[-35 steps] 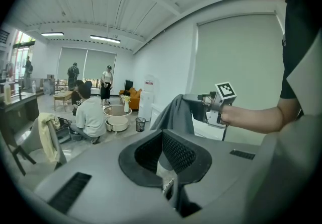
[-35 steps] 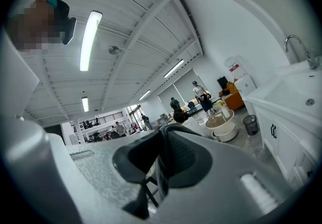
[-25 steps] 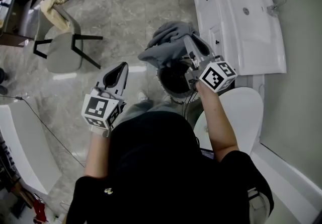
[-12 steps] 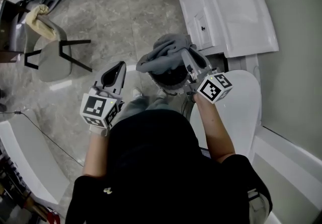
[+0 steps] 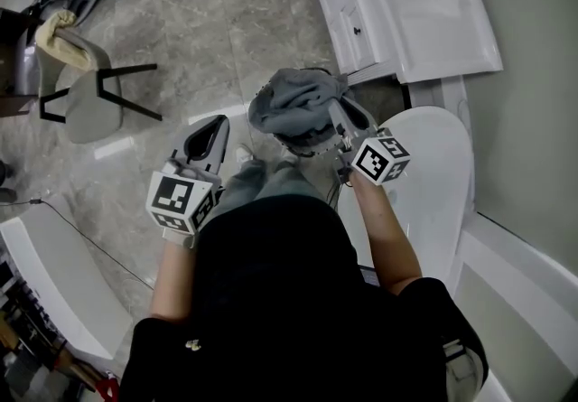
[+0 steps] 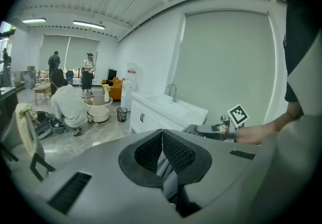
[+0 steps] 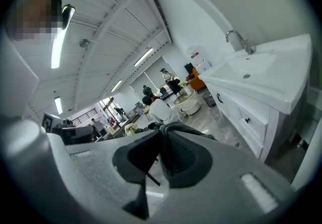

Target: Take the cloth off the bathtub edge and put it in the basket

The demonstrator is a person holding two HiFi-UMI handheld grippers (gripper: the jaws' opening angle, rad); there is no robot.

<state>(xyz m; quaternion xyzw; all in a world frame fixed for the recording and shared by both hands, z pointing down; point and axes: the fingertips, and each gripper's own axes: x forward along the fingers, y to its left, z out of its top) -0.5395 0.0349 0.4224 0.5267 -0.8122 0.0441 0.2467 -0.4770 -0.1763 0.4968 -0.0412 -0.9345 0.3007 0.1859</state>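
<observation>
— Since a moment ago the right tool (image 5: pixel 339 111) has come down with the rumpled grey cloth (image 5: pixel 293 107). Before, you could look into the dark round basket (image 5: pixel 312 148). Now the cloth lies over its top, and only a dark bit peeks out underneath.
— Is the tool holding the cloth?
— Yes. Its two jaws are pinched tight on a fold of it. The right gripper view shows the grey stuff bunched up at the tips.
— And the other one?
— The left tool (image 5: pixel 215 125) has nothing in it. Its jaws are closed, tip to tip. It hangs over the shiny marble floor (image 5: pixel 208 21), well apart from the cloth.
— Where does the basket stand?
— On the floor, just beside the near corner of the white sink cabinet (image 5: pixel 406 12). It is next to the white oval toilet lid (image 5: pixel 429 183). The person's legs (image 5: pixel 262 188) are close to it too.
— What else is there?
— A grey chair with black legs (image 5: pixel 90 107) stands near the floor's far left side. A yellow towel (image 5: pixel 56 30) hangs over its back. A white bathtub edge (image 5: pixel 519 283) runs along the lower right corner.
</observation>
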